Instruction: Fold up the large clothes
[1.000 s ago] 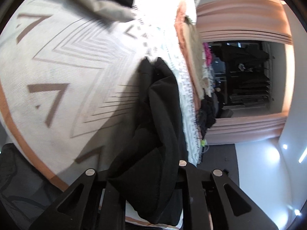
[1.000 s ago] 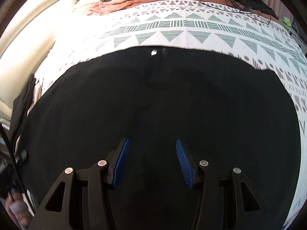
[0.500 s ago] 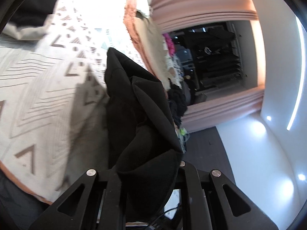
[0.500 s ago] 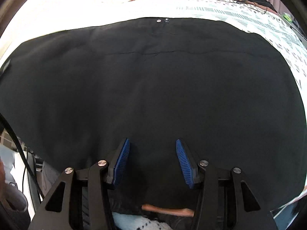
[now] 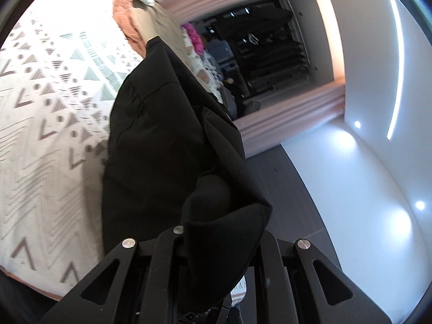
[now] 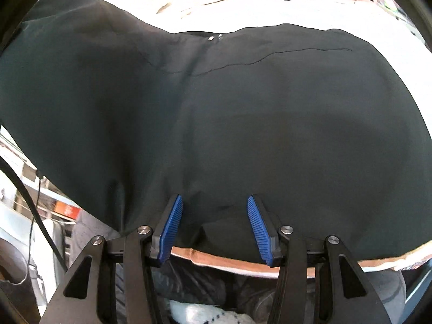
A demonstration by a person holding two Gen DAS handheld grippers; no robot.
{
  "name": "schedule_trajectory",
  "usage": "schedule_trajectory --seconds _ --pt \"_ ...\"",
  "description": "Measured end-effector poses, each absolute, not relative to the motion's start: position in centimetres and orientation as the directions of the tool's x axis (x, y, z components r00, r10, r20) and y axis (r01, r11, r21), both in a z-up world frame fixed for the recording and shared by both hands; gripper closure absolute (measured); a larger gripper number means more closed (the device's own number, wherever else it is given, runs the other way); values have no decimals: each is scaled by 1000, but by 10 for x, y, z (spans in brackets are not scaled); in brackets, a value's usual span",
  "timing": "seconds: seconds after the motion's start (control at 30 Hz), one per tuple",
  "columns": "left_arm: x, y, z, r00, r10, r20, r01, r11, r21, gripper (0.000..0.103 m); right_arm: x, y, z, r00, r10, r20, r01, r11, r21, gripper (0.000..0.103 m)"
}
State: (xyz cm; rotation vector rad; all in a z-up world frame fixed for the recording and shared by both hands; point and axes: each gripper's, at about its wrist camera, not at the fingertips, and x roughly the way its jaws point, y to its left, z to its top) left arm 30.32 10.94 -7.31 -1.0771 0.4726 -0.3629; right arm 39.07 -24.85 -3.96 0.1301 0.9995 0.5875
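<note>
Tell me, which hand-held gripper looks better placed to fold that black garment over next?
Probably the left hand-held gripper: it is already clamped on a bunched edge of the black garment, lifted off the patterned bedspread. The right hand-held gripper hovers open above the cloth, holding nothing.

Black garment (image 6: 216, 121); white bedspread (image 5: 48, 140) with grey-brown triangles; blue fingers (image 6: 172, 224).

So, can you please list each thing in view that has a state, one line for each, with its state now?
Left hand-held gripper: shut on a bunched fold of the black garment.
Right hand-held gripper: open, blue pads apart over the garment's near edge, gripping nothing.
Black garment: mostly spread flat on the bed, one end lifted and hanging from the left gripper.
Patterned bed cover: spread out under the garment.
</note>
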Motion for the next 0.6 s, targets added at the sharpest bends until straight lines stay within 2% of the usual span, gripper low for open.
schedule_trajectory --seconds 0.27,0.6 --pt "336 56 -54 793 -569 -218 94 467 -879 89 373 -313 -24 455 577 -678 -327 817 475 55" --pt "385 -20 -74 697 -635 -334 68 522 -850 89 351 -405 -8 576 542 -612 -208 821 531 55"
